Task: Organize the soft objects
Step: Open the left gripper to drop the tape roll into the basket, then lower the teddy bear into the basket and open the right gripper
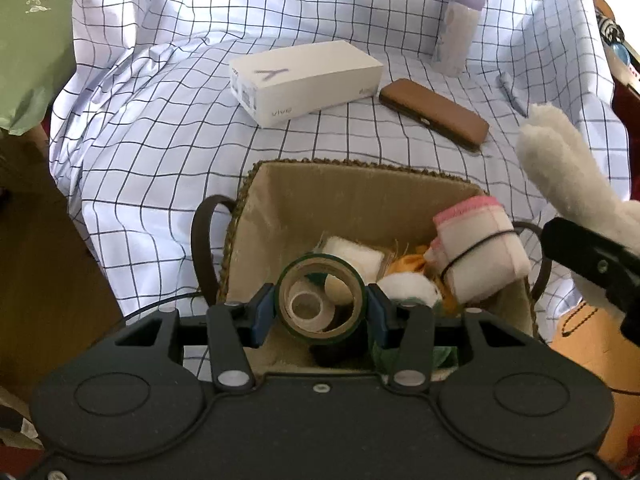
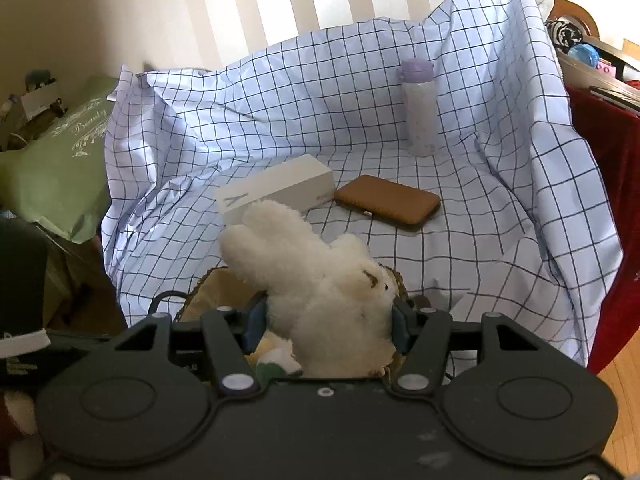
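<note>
Woven straw forms the basket (image 1: 240,216), lined in tan cloth, sitting on a blue-checked sheet (image 1: 168,92). Inside it lie a white folded cloth (image 1: 354,256) near the centre, an orange fabric piece (image 1: 408,264) at about 2 o'clock from that, a white plush ball (image 1: 408,286) towards 4 o'clock, and a pink-trimmed rolled towel (image 1: 476,248) bound by a dark band, propped against the wall at 3 o'clock.

From the left wrist, the left gripper (image 1: 320,312) is clamped on a roll of tape (image 1: 322,300), its blue pads pressing both sides, above the basket's near end. A smaller clear roll shows through its hole. Beyond the basket, at 12 o'clock, are a white box (image 1: 304,80), a brown case (image 1: 434,112) and a lilac bottle (image 1: 458,28).

Only the right wrist view shows the right gripper (image 2: 326,324) squeezing a white plush rabbit (image 2: 320,280) around its body, ears pointing to 11 o'clock, above the basket rim. Its face with a brown nose appears there; the left view catches just the ears at 3 o'clock. A green pillow (image 2: 60,172) lies at 9 o'clock.
</note>
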Motion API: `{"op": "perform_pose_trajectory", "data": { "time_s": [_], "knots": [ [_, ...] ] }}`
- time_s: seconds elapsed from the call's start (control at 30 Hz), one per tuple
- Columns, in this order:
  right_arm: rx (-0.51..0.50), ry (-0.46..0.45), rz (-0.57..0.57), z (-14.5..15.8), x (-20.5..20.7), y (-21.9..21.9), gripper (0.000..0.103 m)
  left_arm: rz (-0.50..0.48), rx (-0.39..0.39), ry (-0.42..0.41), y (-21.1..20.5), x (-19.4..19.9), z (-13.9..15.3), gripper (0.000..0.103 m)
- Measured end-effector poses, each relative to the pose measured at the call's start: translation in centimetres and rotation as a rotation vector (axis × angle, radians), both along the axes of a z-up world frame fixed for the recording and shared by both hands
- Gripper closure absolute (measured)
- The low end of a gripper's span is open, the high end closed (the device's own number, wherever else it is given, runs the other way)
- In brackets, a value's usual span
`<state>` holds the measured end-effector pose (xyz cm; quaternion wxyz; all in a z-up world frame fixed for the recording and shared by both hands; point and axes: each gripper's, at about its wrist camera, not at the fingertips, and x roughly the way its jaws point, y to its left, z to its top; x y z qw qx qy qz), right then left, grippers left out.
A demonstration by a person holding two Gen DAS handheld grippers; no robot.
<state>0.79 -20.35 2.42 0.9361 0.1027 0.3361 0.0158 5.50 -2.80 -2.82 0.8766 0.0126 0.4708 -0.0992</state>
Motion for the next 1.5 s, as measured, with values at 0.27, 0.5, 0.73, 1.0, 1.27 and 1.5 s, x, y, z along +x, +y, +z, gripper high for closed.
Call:
{"op": "perform_pose_trajectory", "data": {
  "time_s": [0.27,0.5,0.73,1.0,1.27,1.5],
  "knots": [
    [-0.019,0.029,-0.013,-0.6,-0.4,0.1,0.043,-0.01,0.026,-0.021,-0.4,-1.0,-0.5,0.055],
    [-0.024,0.064,-0.022,-1.6,0.0,0.2,0.043,-0.002,0.031,-0.059,-0.3,-1.6,0.0,0.044],
    [-0.034,0.075,-0.016,-1.8,0.7,0.7,0.042,0.026,0.051,-0.064,0.0,-2.0,-0.1,0.043],
    [-0.046,0.05,0.005,-1.0,2.0,1.7,0.039,0.036,0.072,-0.068,0.1,-2.6,-0.3,0.039],
    [-0.009,0.009,0.019,-0.6,2.0,2.0,0.028,0.037,0.073,-0.069,0.2,-2.9,-0.3,0.039],
    [0.008,-0.004,0.008,-0.6,1.7,1.4,0.028,0.038,0.07,-0.064,0.3,-3.0,-0.3,0.039]
  ]
}}
